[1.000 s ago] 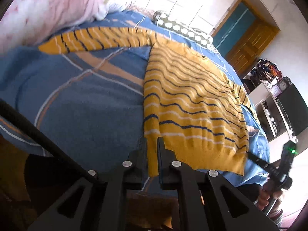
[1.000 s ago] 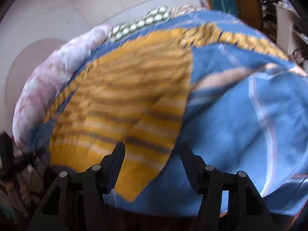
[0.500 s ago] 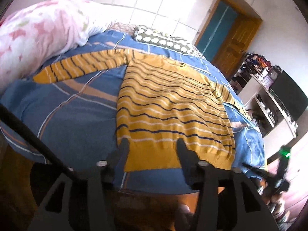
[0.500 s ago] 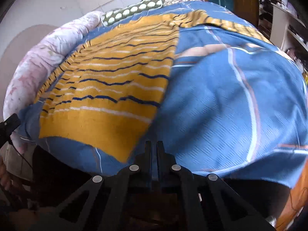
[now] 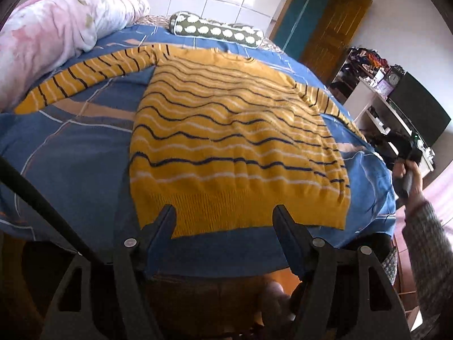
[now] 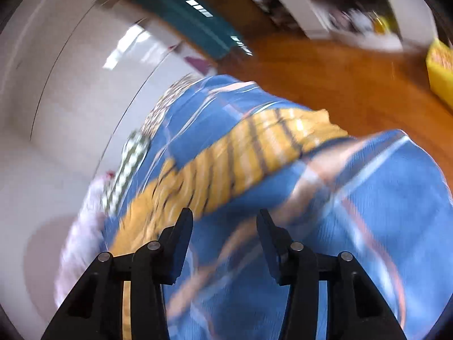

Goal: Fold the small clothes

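Observation:
A yellow sweater [image 5: 226, 147] with dark and white wavy stripes lies flat on the blue bedspread [image 5: 70, 153], both sleeves spread out. My left gripper [image 5: 225, 215] is open and empty, held just off the sweater's bottom hem. My right gripper [image 6: 225, 221] is open and empty, over the bedspread beside the sweater's right sleeve [image 6: 254, 153]; that view is blurred by motion. The right gripper also shows in the left wrist view [image 5: 405, 153], held in a hand at the bed's right side.
A pink floral quilt [image 5: 51, 36] lies at the bed's far left. A dotted green bolster [image 5: 218, 29] lies at the head. A shelf with a TV [image 5: 419, 110] stands to the right. A wooden floor [image 6: 339, 76] and a yellow box [image 6: 441, 68] are beyond the bed.
My left gripper opened wider and moved back and right along the hem. My right gripper went from shut to open and swung to the right sleeve.

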### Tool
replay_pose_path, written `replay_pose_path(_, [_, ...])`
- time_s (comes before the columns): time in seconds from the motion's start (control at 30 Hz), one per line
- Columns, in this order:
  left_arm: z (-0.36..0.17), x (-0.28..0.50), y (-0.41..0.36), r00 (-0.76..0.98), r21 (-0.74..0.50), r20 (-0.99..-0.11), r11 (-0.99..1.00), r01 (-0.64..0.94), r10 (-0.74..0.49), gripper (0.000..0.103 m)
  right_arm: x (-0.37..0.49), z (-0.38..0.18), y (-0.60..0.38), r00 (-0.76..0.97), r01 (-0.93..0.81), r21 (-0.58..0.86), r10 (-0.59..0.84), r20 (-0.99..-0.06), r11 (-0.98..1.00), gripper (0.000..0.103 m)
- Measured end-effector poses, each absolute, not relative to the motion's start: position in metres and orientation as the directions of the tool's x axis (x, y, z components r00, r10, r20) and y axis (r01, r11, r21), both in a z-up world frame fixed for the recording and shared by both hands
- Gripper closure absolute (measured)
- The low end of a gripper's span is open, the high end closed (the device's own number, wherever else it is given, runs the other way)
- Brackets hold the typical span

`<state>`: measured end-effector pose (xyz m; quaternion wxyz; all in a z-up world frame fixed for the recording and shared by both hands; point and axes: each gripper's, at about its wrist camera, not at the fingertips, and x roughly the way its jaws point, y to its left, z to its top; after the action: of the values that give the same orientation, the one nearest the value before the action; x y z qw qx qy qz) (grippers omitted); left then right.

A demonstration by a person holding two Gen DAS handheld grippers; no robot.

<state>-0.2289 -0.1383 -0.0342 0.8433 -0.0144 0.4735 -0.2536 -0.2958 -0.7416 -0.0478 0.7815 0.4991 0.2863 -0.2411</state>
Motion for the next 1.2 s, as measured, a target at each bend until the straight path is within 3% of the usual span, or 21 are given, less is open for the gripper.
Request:
replay_pose_path(0.13, [-0.040,-0.222,-0.142,0.409,-0.275,-0.797,0.870,0.409,-0.444,0.034,-0.278,-0.076,-0.779,0.664,0.726,0.628,-0.050,-0.746,0.280,0.051])
replay_pose_path(0.47, [-0.047,-0.212,-0.161,0.377,-0.263,-0.825,0.876,0.404,-0.421,0.034,-0.235,-0.075,-0.805,0.581,0.793,0.521,-0.134,-0.803,0.316,0.052])
replay_pose_path(0.5, [-0.046,-0.213,-0.161,0.378,-0.261,-0.826,0.878,0.402,-0.419,0.034,-0.242,-0.077,-0.809,0.577,0.798,0.518,-0.145,-0.804,0.308,0.065])
replay_pose_path(0.53, [-0.046,-0.213,-0.161,0.381,-0.261,-0.824,0.878,0.401,-0.418,0.034,-0.243,-0.075,-0.813,0.576,0.801,0.518,-0.151,-0.803,0.299,0.091])
replay_pose_path(0.57, [-0.044,-0.213,-0.161,0.386,-0.263,-0.821,0.878,0.400,-0.421,0.034,-0.248,-0.078,-0.815,0.578,0.801,0.521,-0.157,-0.801,0.294,0.097])
replay_pose_path(0.73, [-0.038,-0.213,-0.153,0.405,-0.289,-0.796,0.871,0.398,-0.449,0.034,-0.277,-0.043,-0.822,0.563,0.824,0.502,-0.293,-0.772,0.261,0.097])
replay_pose_path(0.9, [-0.027,-0.215,-0.130,0.447,-0.327,-0.758,0.870,0.370,-0.475,0.034,-0.225,0.016,-0.779,0.538,0.821,0.370,-0.369,-0.758,0.435,0.097])
replay_pose_path(1.07, [-0.019,-0.219,-0.098,0.502,-0.337,-0.726,0.879,0.337,-0.471,0.034,-0.114,0.054,-0.674,0.620,0.653,0.289,-0.276,-0.734,0.700,0.097])
replay_pose_path(1.2, [-0.018,-0.223,-0.072,0.530,-0.363,-0.701,0.879,0.309,-0.476,0.034,-0.025,0.049,-0.555,0.660,0.434,0.228,-0.136,-0.739,0.871,0.097])
